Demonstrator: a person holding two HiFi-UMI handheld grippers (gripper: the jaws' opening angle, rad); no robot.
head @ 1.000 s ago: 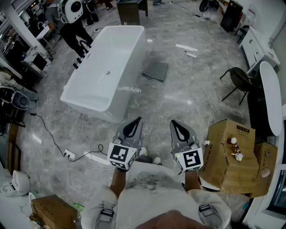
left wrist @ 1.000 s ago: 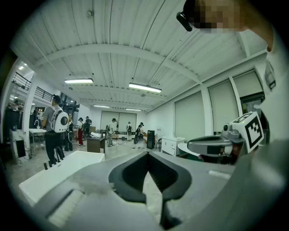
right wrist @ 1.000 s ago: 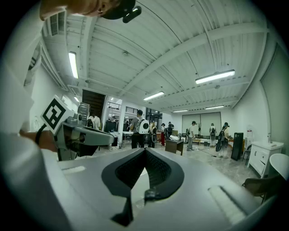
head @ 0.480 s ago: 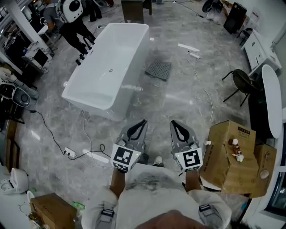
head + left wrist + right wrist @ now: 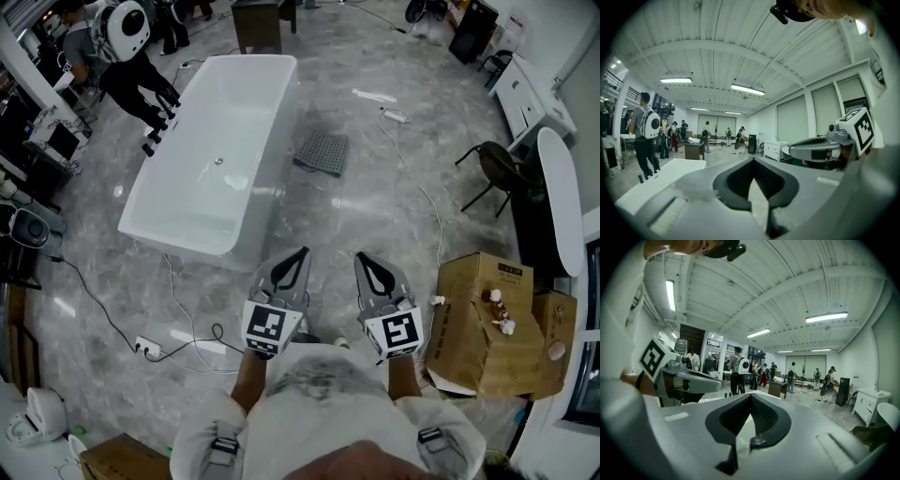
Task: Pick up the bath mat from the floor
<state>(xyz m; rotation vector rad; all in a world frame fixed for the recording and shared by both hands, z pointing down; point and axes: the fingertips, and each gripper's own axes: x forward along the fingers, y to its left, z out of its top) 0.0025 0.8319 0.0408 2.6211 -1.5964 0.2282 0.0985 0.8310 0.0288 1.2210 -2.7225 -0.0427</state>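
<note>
Jaws of the left gripper (image 5: 753, 161) are clenched, pad against pad, and nothing is between them. The jaws of the right gripper (image 5: 750, 397) are clenched in the same way and also grasp nothing. Seen from the head view, both grippers are held side by side in front of the person's chest, near each other but apart, and their tips point toward 12 o'clock. Each gripper view looks out level across the hall, with the other gripper at its edge.

From the grippers, the bath mat (image 5: 320, 152) is at 12 o'clock and well apart from them. It is a dark grey square with a fine grid pattern and it lies on the grey marble floor (image 5: 356, 220). It is just beside the long side of the white bathtub (image 5: 211, 150); I cannot tell if the two touch. The bathtub is at about 11 o'clock, and it looks empty inside.

A person with a white backpack (image 5: 122, 26) stands at the far end of the bathtub, at about 10 o'clock. A black chair (image 5: 494, 169) is at 2 o'clock. A cardboard box (image 5: 487, 319) with small objects on its top is at 3 o'clock, near the right gripper. A thin white cable (image 5: 427, 202) runs over the floor between the bath mat and the chair. A power strip (image 5: 145, 349) with dark cords lies at 9 o'clock.
</note>
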